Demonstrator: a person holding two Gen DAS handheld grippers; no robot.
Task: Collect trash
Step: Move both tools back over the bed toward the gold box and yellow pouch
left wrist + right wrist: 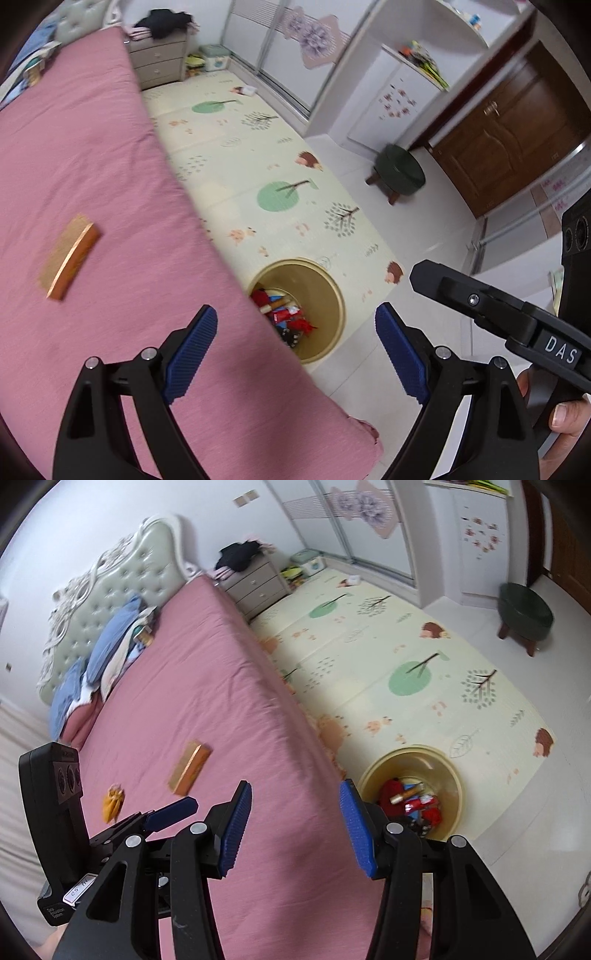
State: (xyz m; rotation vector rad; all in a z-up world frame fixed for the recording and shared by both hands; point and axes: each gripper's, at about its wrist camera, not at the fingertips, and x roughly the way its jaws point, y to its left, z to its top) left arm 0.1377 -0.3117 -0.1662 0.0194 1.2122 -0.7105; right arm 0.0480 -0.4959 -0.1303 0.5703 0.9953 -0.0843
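A tan round bin [328, 295] [375, 771] stands on the floor beside the pink bed, with several red and coloured wrappers inside. On the bed [92, 166] [207, 686] lie a wooden comb [70, 258] [190, 768] and a small orange crumpled piece [112, 801]. My left gripper [295, 350] is open and empty above the bed's edge, over the bin. My right gripper [295, 827] is open and empty above the bed's edge, left of the bin. The right gripper also shows at the right of the left wrist view [424, 271].
A patterned play mat [258, 155] [406, 657] covers the floor beside the bed. A green stool [399, 170] [524, 609] stands near a brown door [517, 129]. A nightstand [159, 62] [255, 583] and blue pillows [110, 642] are at the bed's head.
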